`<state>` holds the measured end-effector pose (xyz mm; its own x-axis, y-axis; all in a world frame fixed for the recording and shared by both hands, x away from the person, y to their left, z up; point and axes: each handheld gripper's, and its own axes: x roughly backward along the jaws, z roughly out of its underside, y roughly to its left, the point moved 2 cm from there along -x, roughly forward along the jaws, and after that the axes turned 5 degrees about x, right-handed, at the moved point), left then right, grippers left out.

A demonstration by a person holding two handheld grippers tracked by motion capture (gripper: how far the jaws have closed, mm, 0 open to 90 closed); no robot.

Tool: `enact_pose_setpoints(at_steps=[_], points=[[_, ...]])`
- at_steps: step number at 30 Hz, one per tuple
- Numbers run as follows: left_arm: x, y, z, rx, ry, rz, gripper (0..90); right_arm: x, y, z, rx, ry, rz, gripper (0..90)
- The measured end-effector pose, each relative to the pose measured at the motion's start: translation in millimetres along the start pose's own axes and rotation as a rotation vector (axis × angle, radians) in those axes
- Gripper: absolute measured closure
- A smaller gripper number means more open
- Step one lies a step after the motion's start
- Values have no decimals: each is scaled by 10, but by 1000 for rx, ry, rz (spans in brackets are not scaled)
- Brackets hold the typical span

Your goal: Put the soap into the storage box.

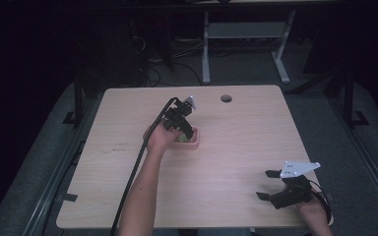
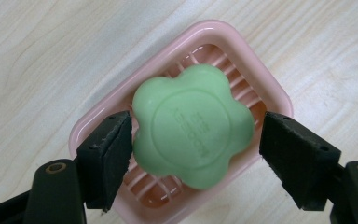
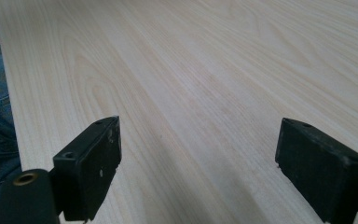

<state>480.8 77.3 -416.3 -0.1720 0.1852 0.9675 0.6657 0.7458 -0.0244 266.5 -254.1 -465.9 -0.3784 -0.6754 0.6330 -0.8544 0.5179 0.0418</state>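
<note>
The left gripper (image 2: pixel 196 140) hangs over the soap (image 2: pixel 193 126) with its jaws open, one pad touching the bar at 9 o'clock, the other just clear at 3 o'clock, seemingly set to close across its width. The green soap lies in the pink soap dish (image 2: pixel 98 119) near the desk (image 1: pixel 236 147) centre. At 5 o'clock, the right gripper (image 3: pixel 198 168) idles open above bare wood.

Smooth, waxy, matt green soap (image 2: pixel 193 126) with embossed lettering, lying in a glossy pink plastic ribbed dish (image 2: pixel 279 93). Beneath the dish, pale wood-grain table (image 2: pixel 51 56), satin finish. Beside the soap, matt black rubbery pads (image 2: pixel 114 149), slightly scuffed.
</note>
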Motion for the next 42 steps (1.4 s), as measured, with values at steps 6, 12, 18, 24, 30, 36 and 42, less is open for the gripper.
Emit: enact_pose_setpoints(at_steps=[6,12,18,24,30,36,42], points=[[56,-21,60,-13,-36,21,258,6,-14,14,-3,2,2,138],[76,-45,109,-25,-44,35,258,0,-14,18,-8,3,4,138],[136,-84,155,-48,-57,37,258,0,-21,26,-8,7,6,138],[187,-144,195,-61,-79,42,258,3,-28,35,-9,9,9,138],[227,-190,272,-83,-88,56,258,5,-35,40,-13,4,15,138],[260,-205,348,-85,-100,57,258,6,-31,42,-24,10,17,138],[297,-209,459,-92,-107,59,258,-1,-35,46,-18,11,20,138]])
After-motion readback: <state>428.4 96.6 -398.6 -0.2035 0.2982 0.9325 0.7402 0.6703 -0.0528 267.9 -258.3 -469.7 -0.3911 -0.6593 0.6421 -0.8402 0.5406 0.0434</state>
